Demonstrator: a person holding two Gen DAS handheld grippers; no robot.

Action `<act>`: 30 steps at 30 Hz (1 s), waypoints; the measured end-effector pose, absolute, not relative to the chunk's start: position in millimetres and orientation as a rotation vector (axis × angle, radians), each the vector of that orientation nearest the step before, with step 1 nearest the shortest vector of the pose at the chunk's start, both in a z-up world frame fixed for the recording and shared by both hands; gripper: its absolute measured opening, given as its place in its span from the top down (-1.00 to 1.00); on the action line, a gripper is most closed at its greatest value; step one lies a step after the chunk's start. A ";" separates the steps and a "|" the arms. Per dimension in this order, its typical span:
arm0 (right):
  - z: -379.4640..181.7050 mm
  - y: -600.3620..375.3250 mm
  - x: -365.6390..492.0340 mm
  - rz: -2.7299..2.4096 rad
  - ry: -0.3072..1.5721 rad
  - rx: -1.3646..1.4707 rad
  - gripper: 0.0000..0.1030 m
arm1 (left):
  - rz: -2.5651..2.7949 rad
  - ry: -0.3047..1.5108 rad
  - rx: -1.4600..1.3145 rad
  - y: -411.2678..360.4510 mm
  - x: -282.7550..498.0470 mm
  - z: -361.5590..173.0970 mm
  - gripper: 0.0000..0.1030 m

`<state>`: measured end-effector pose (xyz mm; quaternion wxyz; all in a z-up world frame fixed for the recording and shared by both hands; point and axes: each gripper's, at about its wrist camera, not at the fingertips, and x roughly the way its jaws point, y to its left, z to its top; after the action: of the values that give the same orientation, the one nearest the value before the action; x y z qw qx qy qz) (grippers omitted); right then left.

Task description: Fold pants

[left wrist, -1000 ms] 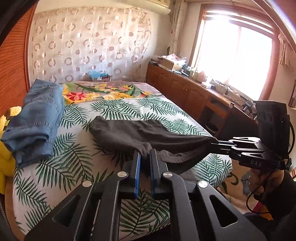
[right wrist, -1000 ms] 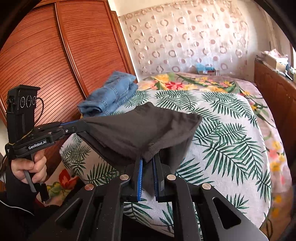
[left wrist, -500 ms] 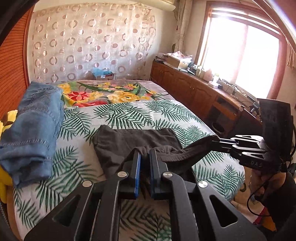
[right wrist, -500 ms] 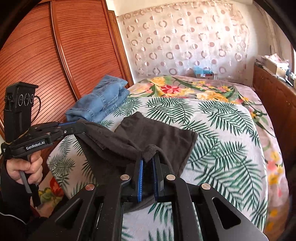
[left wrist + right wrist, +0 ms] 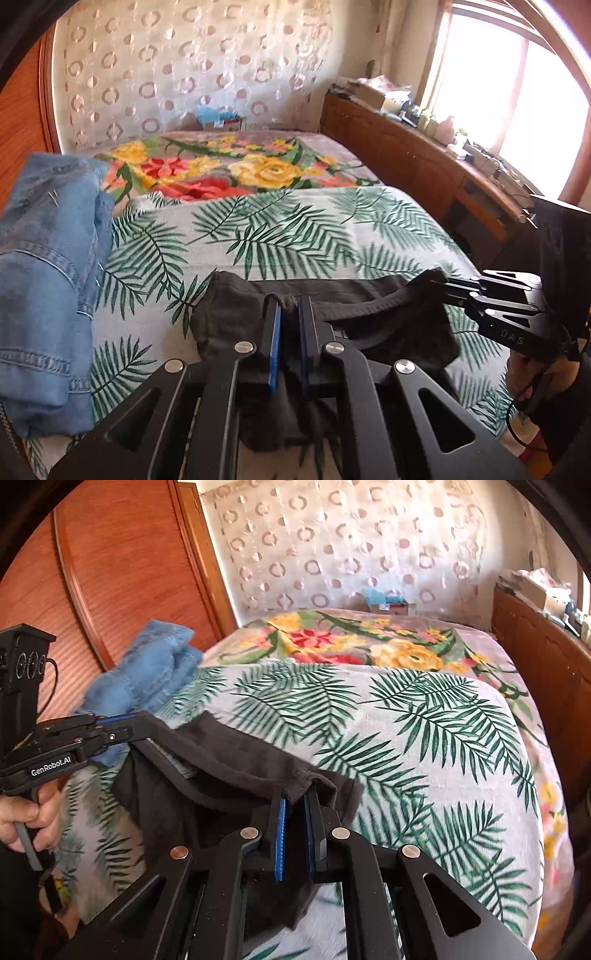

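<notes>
Where the left wrist view looks down, left gripper [image 5: 289,302] clamps the dark pants [image 5: 388,325] edge at 6 o'clock; jeans [image 5: 48,277] at 9 o'clock. Right wrist view: right gripper [image 5: 297,794] pinches the pants [image 5: 236,760] hem on the leaf-print bedspread [image 5: 424,738]; wardrobe [image 5: 122,572] at 11 o'clock.

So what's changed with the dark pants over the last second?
Both grippers, left and right, carried the dark pants edge forward and lower, folding it over the part lying on the bed. Jaws stayed shut on the fabric; the blue jeans didn't move.
</notes>
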<state>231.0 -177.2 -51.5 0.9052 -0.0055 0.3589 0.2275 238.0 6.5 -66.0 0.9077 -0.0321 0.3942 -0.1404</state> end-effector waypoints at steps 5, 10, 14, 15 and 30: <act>-48.8 -173.9 230.2 0.452 0.733 -0.012 0.59 | -0.274 0.844 -0.078 9.0 249.4 -79.6 0.82; -43.9 -184.0 210.5 0.446 0.713 0.006 0.33 | -0.290 0.837 -0.085 8.2 248.2 -77.9 0.81; -42.2 -188.3 186.0 0.480 0.694 -0.021 0.33 | -0.284 0.831 -0.069 7.8 244.3 -71.7 0.50; -42.2 -188.0 177.6 0.505 0.693 -0.028 0.33 | -0.282 0.823 -0.059 7.9 241.3 -69.3 0.43; -66.8 -148.9 112.5 0.737 0.753 -0.104 0.33 | -0.242 0.782 -0.070 36.4 174.6 -76.2 -0.55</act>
<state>112.5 -148.9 -66.8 0.8631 -0.0497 0.3592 0.3515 174.6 36.4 -76.2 0.9168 -0.0339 0.3802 -0.1176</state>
